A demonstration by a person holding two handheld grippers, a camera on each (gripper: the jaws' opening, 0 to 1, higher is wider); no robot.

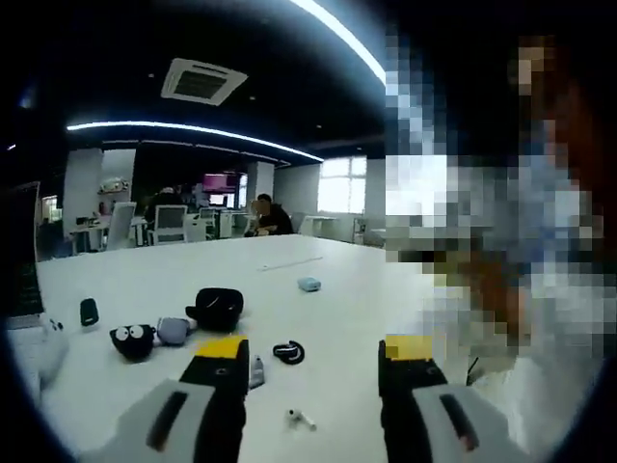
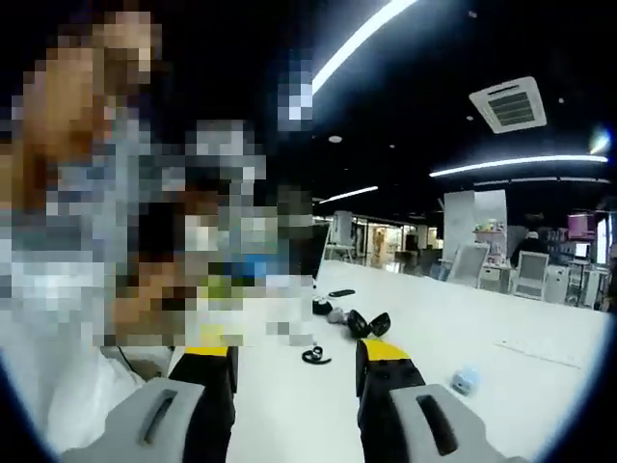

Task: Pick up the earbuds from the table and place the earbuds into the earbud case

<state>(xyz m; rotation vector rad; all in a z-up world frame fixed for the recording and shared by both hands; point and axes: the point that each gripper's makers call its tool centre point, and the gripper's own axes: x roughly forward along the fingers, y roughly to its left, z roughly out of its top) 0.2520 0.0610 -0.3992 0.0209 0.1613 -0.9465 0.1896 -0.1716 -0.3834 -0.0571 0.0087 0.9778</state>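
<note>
A small white earbud [image 1: 301, 418] lies on the white table [image 1: 357, 299] between my left gripper's jaws and just ahead of them. My left gripper [image 1: 313, 355] is open and holds nothing. Beyond it sit a black looped piece [image 1: 288, 352], a black case [image 1: 216, 307], a grey-lilac case [image 1: 174, 330] and a black item with two white spots [image 1: 133, 340]. My right gripper [image 2: 294, 355] is also open and empty above the table [image 2: 501, 328]. Ahead of it are the black looped piece [image 2: 315, 355] and an open black case [image 2: 369, 324].
A small light-blue object [image 1: 308, 284] lies mid-table and shows again as the light-blue object [image 2: 466, 379] near my right jaw. A dark flat device [image 2: 340, 292] and a dark oval item [image 1: 89, 312] lie on the table. Chairs and a seated person [image 1: 265, 214] are far behind.
</note>
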